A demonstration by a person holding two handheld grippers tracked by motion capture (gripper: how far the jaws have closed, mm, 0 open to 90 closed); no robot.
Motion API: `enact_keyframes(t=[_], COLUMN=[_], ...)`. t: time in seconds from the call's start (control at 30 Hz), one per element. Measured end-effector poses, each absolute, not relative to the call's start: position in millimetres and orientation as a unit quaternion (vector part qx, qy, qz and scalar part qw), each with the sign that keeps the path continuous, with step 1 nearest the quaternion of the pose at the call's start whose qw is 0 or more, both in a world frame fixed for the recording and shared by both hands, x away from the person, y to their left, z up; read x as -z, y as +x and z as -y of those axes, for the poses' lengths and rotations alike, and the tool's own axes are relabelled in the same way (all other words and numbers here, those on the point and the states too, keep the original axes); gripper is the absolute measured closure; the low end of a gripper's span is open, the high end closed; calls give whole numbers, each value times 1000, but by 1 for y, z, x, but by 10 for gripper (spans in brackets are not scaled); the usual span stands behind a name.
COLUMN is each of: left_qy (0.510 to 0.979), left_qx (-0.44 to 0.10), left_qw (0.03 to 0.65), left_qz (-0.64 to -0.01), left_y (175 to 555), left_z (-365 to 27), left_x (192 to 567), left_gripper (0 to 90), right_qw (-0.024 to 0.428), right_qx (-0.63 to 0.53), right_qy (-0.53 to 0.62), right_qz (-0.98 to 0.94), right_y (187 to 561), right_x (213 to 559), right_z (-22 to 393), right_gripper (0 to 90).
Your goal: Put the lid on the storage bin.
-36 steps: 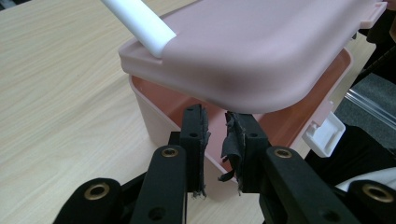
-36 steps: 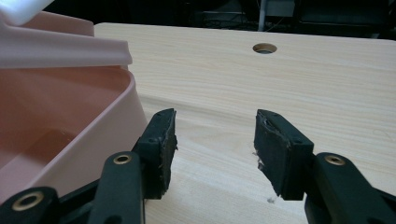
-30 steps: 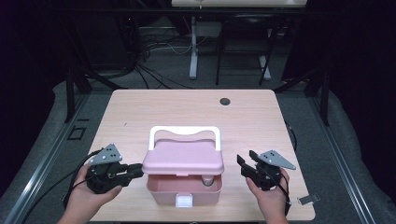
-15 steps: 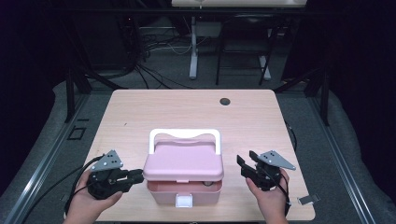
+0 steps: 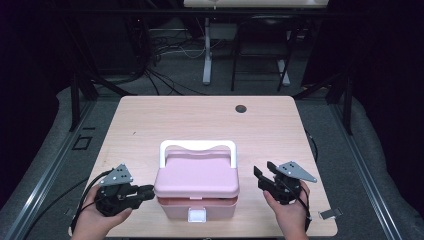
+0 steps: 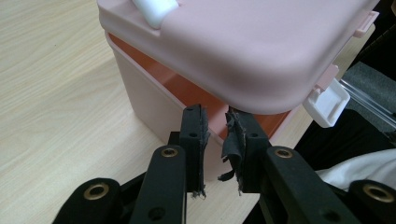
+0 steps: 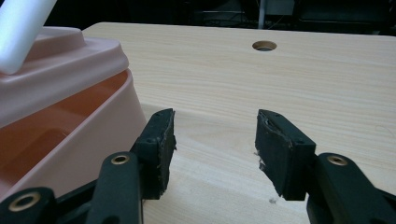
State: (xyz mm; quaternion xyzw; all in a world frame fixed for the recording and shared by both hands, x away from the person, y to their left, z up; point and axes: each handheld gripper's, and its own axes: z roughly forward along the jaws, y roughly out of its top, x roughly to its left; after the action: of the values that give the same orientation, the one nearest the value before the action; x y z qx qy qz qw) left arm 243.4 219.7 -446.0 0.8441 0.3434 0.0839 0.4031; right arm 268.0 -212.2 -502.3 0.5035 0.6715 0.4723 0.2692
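1. Pink box (image 5: 196, 192) sits near the table's (image 5: 200, 120) front edge, about midway between the left and right edges, its white handle (image 5: 197, 147) lying toward the far side.
2. Lid (image 5: 196, 176) is tilted up at the front; a dark gap shows under it, and the white latch (image 5: 196, 215) hangs at the front wall.
3. Left gripper (image 5: 145, 191) sits at the box's left side, held in the person's left hand (image 5: 95, 217) near the front left corner of the table.
4. In the left gripper view, its jaws stand a narrow way apart right at the lid's lower edge (image 6: 243, 105). They look to be just under the rim, with nothing clamped between them, though whether a pad touches the lid is hard to tell.
5. Right gripper (image 5: 260, 176) hovers just right of the box, apart from it, carried by the right hand (image 5: 287, 212).
6. Its jaws gape wide over bare wood in the right gripper view, gripping nothing, with the box's wall (image 7: 84, 140) just beside the left jaw.
7. Small round hole (image 5: 241, 108) marks the table's far side, right of centre.
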Motion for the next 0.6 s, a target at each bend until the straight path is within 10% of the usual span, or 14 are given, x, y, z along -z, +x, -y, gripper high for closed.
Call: enact_keyframes(t=[0.6], left_qy=[844], left_qx=[-77], left_qw=[400], left_qz=[-349], left_y=[242], left_z=[-221], left_x=[454], left_gripper=[764], right_qw=[271], right_qx=[-473], right_qy=[502], right_qz=[-671], right_y=[268], right_x=[503], right_z=[212], right_gripper=[468])
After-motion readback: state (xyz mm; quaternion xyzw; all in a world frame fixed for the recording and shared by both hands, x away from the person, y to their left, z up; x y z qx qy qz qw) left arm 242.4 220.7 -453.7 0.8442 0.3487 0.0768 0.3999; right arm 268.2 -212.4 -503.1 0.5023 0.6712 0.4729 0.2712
